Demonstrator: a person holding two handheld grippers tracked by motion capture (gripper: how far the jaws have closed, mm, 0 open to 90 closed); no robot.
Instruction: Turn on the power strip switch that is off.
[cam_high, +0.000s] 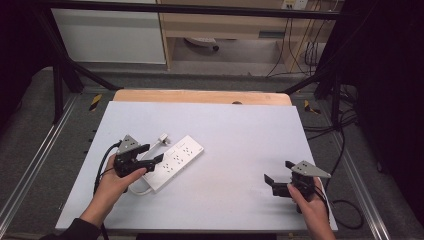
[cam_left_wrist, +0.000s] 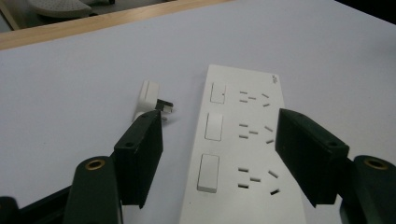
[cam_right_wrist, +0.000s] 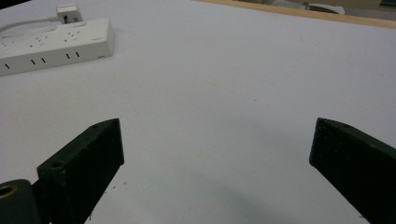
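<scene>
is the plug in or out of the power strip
Out. The plug lies on the table beside the power strip, prongs bare, and all the sockets seen are empty.

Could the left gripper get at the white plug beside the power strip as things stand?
Probably yes: the left gripper is open over the power strip, and the plug lies just beyond with bare table between.

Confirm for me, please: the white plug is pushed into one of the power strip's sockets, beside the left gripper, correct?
Not quite. The white plug lies loose on the table next to the power strip, all sockets empty, as the left gripper view shows; it is indeed beside the left gripper.
</scene>
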